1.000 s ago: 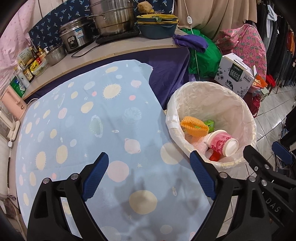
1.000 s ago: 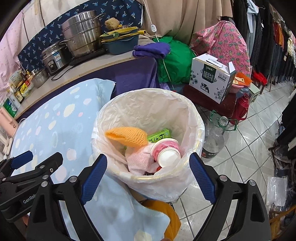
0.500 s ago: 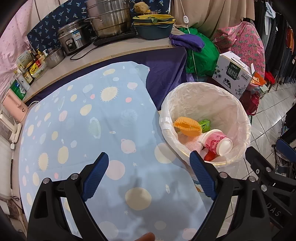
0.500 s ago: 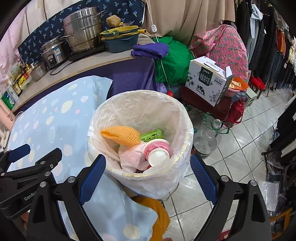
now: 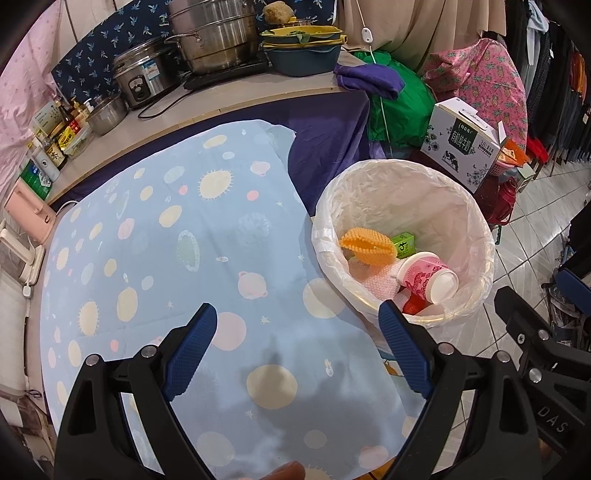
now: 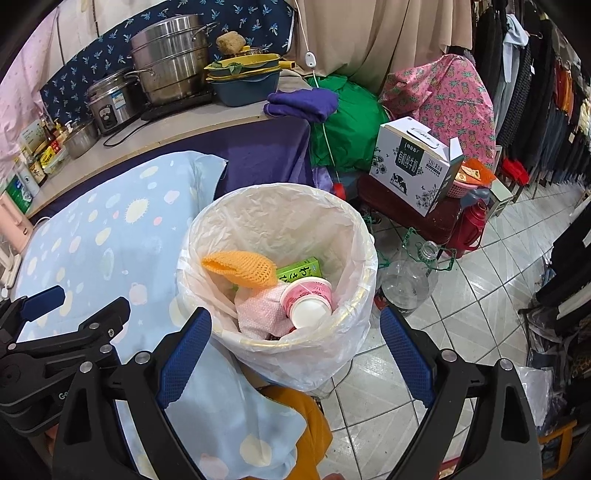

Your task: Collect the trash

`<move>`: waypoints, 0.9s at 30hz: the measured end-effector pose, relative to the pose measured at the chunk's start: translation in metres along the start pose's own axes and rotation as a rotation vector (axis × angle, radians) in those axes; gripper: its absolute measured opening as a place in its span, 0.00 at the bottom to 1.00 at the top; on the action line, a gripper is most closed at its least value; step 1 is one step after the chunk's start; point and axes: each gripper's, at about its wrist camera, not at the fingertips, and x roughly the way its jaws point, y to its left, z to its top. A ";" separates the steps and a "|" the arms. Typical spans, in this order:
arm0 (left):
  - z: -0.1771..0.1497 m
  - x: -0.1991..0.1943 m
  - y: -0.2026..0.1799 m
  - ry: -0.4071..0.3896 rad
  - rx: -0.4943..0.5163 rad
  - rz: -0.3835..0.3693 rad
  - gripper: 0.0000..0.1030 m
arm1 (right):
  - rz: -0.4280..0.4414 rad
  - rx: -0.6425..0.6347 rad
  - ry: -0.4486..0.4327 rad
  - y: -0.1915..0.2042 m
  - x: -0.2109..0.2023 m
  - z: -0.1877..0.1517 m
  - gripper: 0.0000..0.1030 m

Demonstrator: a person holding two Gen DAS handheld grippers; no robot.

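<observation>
A round bin with a white plastic liner (image 5: 476, 221) (image 6: 280, 218) stands on the floor at the table's right edge. Inside lie an orange foam net (image 5: 367, 245) (image 6: 240, 267), a green carton (image 5: 404, 244) (image 6: 299, 267), a pink paper cup (image 5: 428, 275) (image 6: 308, 301) and pink foam wrap (image 6: 260, 312). My left gripper (image 5: 295, 347) is open and empty above the blue patterned tablecloth (image 5: 147, 240). My right gripper (image 6: 295, 350) is open and empty, above the bin's near rim.
A counter at the back holds steel pots (image 5: 214, 33), a rice cooker (image 5: 140, 79), stacked bowls (image 5: 303, 48) and bottles (image 5: 55, 136). A milk box (image 6: 413, 166), a red flask (image 6: 469, 225) and an empty plastic jug (image 6: 410, 275) stand right of the bin. Clothes hang far right.
Both grippers have drawn back and up a little, so the bin and table appear smaller. Both stay open. The trash in the bin has not moved.
</observation>
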 end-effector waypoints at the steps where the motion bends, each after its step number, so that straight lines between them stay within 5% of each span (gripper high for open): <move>1: 0.001 0.000 -0.001 0.000 0.000 0.002 0.82 | -0.001 0.000 0.001 0.000 0.000 0.000 0.86; 27: 0.004 0.015 0.002 0.030 -0.038 0.006 0.82 | -0.002 -0.025 0.006 0.006 0.007 0.005 0.86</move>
